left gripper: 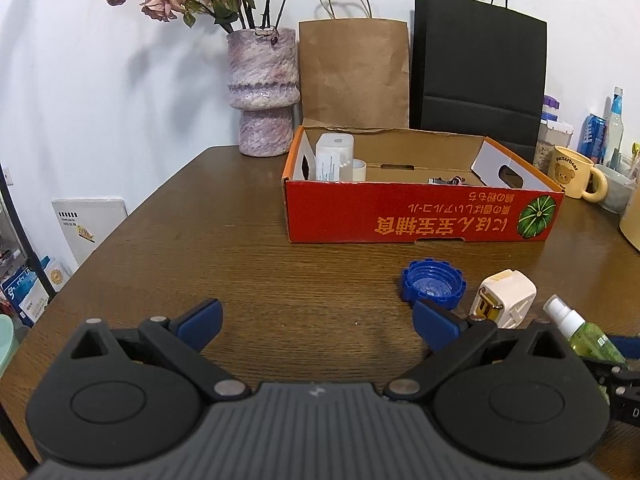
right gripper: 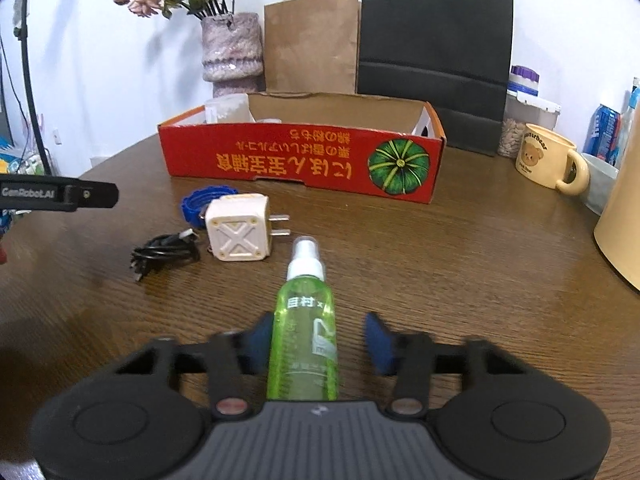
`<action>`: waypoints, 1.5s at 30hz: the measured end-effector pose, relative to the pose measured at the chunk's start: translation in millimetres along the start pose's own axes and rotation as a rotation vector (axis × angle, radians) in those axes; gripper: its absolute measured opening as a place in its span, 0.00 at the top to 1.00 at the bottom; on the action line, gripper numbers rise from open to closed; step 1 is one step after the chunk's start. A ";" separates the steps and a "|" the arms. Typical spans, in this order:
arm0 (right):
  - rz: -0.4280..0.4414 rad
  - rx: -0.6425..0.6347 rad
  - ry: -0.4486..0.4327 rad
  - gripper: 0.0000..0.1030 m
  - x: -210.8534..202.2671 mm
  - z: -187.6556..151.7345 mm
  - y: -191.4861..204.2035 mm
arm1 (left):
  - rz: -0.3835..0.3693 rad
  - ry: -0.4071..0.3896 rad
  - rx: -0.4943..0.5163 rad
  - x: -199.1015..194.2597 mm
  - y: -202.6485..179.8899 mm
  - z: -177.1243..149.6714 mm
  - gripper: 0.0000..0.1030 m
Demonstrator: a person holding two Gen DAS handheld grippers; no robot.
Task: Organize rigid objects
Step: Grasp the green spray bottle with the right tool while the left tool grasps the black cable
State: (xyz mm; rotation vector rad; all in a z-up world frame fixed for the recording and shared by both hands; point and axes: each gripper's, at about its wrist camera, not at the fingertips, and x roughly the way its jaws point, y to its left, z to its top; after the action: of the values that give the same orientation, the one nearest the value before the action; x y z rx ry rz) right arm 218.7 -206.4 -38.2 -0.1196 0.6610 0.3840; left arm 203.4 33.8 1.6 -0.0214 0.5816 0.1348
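A green spray bottle (right gripper: pixel 306 328) lies on the wooden table between the open jaws of my right gripper (right gripper: pixel 318 340); the left pad is near it, the right pad stands apart. It also shows in the left wrist view (left gripper: pixel 580 330). A white plug adapter (right gripper: pixel 239 227) (left gripper: pixel 505 298), a blue cap (right gripper: pixel 202 205) (left gripper: pixel 434 284) and a black cable (right gripper: pixel 166 254) lie in front of the red cardboard box (right gripper: pixel 300 160) (left gripper: pixel 416 216). My left gripper (left gripper: pixel 316 320) is open and empty over bare table, left of the cap.
In the box stand a white case (left gripper: pixel 334 156) and small metal parts (left gripper: pixel 446 181). Behind it are a vase (left gripper: pixel 264 92), a brown bag (left gripper: pixel 354 72) and a black bag (left gripper: pixel 480 72). A yellow mug (right gripper: pixel 548 158) and jars stand at the right.
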 end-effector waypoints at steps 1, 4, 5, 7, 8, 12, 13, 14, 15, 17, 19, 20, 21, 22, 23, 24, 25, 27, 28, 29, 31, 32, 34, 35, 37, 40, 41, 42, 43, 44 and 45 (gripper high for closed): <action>-0.008 -0.006 -0.004 0.70 -0.3 -0.4 1.7 | -0.001 -0.002 -0.001 -0.4 0.3 0.0 0.00; -0.018 -0.015 -0.017 0.70 -1.0 -1.7 3.7 | -0.001 -0.007 -0.002 -1.1 0.2 -0.2 0.00; -0.019 -0.016 -0.022 0.70 -1.1 -2.1 3.9 | 0.000 -0.009 -0.002 -1.0 0.0 -0.4 0.00; -0.023 -0.018 -0.029 0.71 -0.8 -2.6 4.2 | 0.000 -0.011 -0.002 -1.4 0.3 -0.5 0.00; -0.026 -0.018 -0.034 0.71 -0.9 -2.8 4.5 | 0.000 -0.012 -0.003 -1.5 0.4 -0.3 0.00; -0.037 -0.012 -0.064 0.71 -4.4 -2.8 3.7 | 0.003 -0.018 -0.001 -2.4 -0.2 -0.3 0.00; -0.039 -0.008 -0.077 0.71 -6.2 -2.7 3.0 | 0.006 -0.018 0.000 -2.2 -0.5 -0.1 0.00; -0.043 -0.003 -0.091 0.71 -8.3 -2.5 2.3 | 0.007 -0.019 0.001 -1.7 -0.8 -0.2 0.00; -0.046 0.001 -0.102 0.71 -10.0 -2.4 1.3 | 0.008 -0.018 0.001 -1.5 -1.1 -0.2 0.00; -0.050 0.015 -0.125 0.71 -13.4 -1.5 -1.6 | 0.008 -0.015 0.002 -1.0 -1.8 -0.3 0.00; -0.058 0.030 -0.143 0.71 -15.6 -0.6 -4.6 | 0.002 -0.010 0.004 0.1 -3.8 -0.2 0.00; -0.061 0.037 -0.149 0.71 -16.1 0.0 -6.3 | -0.005 -0.005 0.002 1.0 -5.0 -0.3 0.00; -0.065 0.044 -0.156 0.71 -16.8 0.3 -7.9 | -0.016 0.003 0.002 2.0 -7.2 -0.4 0.00; -0.069 0.051 -0.163 0.71 -17.7 0.5 -9.4 | -0.023 0.009 0.005 2.6 -9.7 -0.8 0.00; -0.072 0.056 -0.171 0.71 -18.5 0.7 -10.7 | -0.028 0.013 0.012 3.1 -13.2 -1.5 0.00; -0.075 0.061 -0.177 0.71 -19.1 1.1 -11.7 | -0.032 0.017 0.020 3.9 -16.6 -2.1 0.00; -0.076 0.067 -0.183 0.71 -19.7 1.2 -13.0 | -0.039 0.022 0.030 4.3 -21.0 -3.0 0.00; -0.078 0.079 -0.192 0.71 -20.9 1.3 -15.4 | -0.052 0.028 0.044 5.3 -29.0 -5.1 0.00; -0.078 0.085 -0.194 0.71 -21.1 1.5 -16.8 | -0.063 0.033 0.051 5.8 -33.0 -6.1 0.00; -0.077 0.089 -0.196 0.71 -21.2 1.5 -17.7 | -0.074 0.037 0.058 6.4 -36.9 -7.1 0.00; -0.076 0.096 -0.199 0.71 -21.9 1.3 -18.7 | -0.085 0.047 0.074 8.3 -43.6 -9.1 0.00; -0.075 0.097 -0.200 0.71 -22.1 1.2 -18.6 | -0.081 0.053 0.080 10.0 -46.5 -10.1 0.00; -0.073 0.096 -0.206 0.71 -23.2 0.6 -18.3 | -0.079 0.068 0.087 14.4 -51.3 -12.0 0.00; -0.072 0.096 -0.208 0.71 -23.9 0.3 -17.7 | -0.080 0.078 0.088 16.6 -52.6 -12.8 0.00; -0.072 0.094 -0.211 0.71 -24.9 -0.3 -17.0 | -0.072 0.095 0.095 21.6 -55.1 -14.7 0.00; -0.070 0.094 -0.214 0.71 -25.8 -0.9 -16.5 | -0.066 0.114 0.098 27.4 -56.0 -17.3 0.00; -0.070 0.094 -0.214 0.71 -25.8 -0.9 -16.3 | -0.067 0.114 0.096 27.8 -56.1 -17.9 0.00; -0.070 0.094 -0.213 0.71 -25.6 -0.7 -16.3 | -0.067 0.112 0.095 28.2 -56.1 -18.3 0.00; -0.071 0.094 -0.212 0.71 -25.5 -0.8 -16.2 | -0.067 0.110 0.095 28.3 -56.5 -18.4 0.00; -0.073 0.093 -0.210 0.71 -25.1 -0.9 -16.0 | -0.067 0.110 0.095 29.2 -57.4 -18.5 0.01; -0.074 0.092 -0.208 0.71 -24.6 -0.6 -15.8 | -0.070 0.110 0.095 29.8 -57.9 -18.7 0.05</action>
State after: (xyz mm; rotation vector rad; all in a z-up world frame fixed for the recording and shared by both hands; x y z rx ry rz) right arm 206.7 -228.8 -23.6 -0.0156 0.4668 0.2896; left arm 225.5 -21.1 -31.4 0.0433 0.6954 0.0376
